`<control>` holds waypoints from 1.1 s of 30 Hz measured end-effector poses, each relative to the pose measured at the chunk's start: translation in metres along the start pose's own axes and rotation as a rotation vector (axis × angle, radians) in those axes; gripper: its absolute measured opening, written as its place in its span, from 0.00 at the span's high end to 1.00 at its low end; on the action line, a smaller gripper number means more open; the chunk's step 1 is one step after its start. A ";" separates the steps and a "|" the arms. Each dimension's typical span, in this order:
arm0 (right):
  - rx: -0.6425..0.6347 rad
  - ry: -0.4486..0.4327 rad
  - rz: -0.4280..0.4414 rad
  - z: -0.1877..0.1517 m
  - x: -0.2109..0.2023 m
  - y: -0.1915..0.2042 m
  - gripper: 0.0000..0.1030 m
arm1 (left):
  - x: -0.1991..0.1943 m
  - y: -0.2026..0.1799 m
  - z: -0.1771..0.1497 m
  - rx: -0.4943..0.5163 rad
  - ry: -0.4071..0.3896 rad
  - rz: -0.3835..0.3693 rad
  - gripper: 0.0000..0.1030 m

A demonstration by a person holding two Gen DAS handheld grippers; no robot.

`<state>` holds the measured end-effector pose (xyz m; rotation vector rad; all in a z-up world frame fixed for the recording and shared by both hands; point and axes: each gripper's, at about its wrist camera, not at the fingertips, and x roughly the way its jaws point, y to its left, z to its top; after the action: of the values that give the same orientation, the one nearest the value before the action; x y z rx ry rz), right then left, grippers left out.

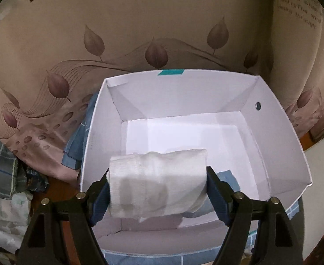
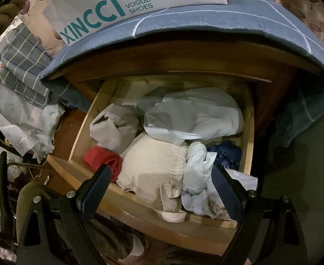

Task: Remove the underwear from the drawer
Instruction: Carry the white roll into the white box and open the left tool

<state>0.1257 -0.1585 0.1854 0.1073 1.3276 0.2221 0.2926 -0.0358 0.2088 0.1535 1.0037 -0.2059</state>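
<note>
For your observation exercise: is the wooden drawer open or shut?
Open. The wooden drawer is pulled out from under the cabinet top, its heaped clothes exposed, with the right gripper open above its front edge.

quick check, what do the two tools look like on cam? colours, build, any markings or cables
Both match. The left tool and right tool each have black angular plastic arms with silver round bolts at the pivots, and two fingers faced with dark blue ribbed pads. No cables, labels or markings show in either wrist view. No sleeves or hands visible.
</note>
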 end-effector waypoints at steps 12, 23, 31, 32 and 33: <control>0.001 0.006 0.000 0.001 0.003 -0.001 0.12 | 0.018 0.007 -0.003 -0.042 0.044 0.007 0.20; -0.003 0.019 -0.017 -0.001 0.005 0.003 0.12 | 0.015 0.013 -0.012 -0.037 0.064 -0.023 0.19; -0.008 0.023 -0.022 0.000 0.006 0.004 0.12 | 0.020 0.014 -0.013 -0.041 0.071 -0.018 0.18; -0.008 0.023 -0.023 0.000 0.006 0.004 0.12 | 0.019 0.015 -0.013 -0.049 0.070 -0.024 0.18; -0.007 0.024 -0.023 0.000 0.007 0.004 0.12 | 0.017 0.016 -0.012 -0.057 0.064 -0.042 0.18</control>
<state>0.1268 -0.1536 0.1797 0.0834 1.3512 0.2092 0.2955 -0.0190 0.1881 0.0882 1.0757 -0.2114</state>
